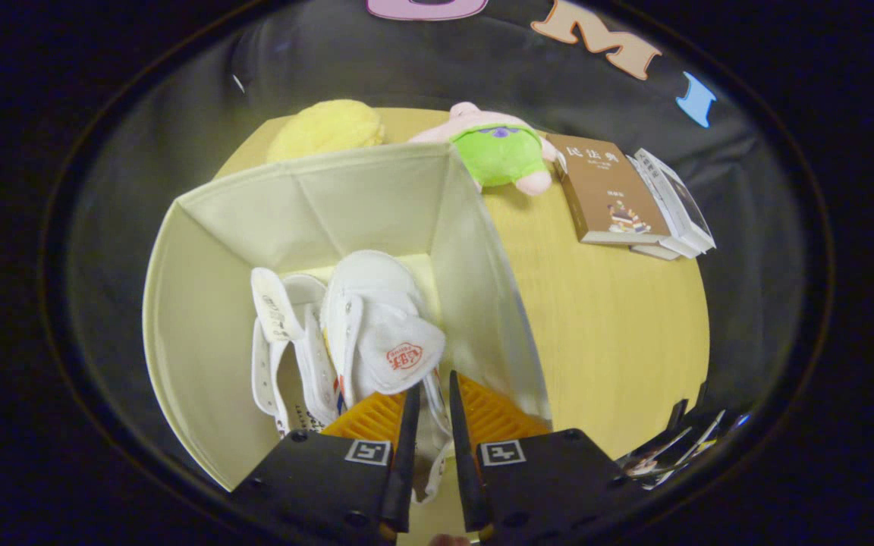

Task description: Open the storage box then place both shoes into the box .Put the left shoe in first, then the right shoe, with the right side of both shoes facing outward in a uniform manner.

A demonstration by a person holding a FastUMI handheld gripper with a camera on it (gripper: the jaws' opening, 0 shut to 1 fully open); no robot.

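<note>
Claw first: from my remote seat I see its two fingers drawn close together over the near edge of the box, with a narrow gap between the tips. A white strip of the right-hand shoe runs down through that gap, so the claw seems to be pinching part of that shoe, though I cannot make out whether both fingers actually press on it. That shoe stands inside the box, its tongue with a red mark just ahead of the fingertips. The other shoe sits inside the box too, touching the first on the side away from the table's open area. The box is open, its pale cloth walls standing up on the wooden table. Behind the box lies a yellow plush toy, and beside its far corner a pink and green plush toy. Further from the box, past that toy, rests a brown book next to a few more books.
</note>
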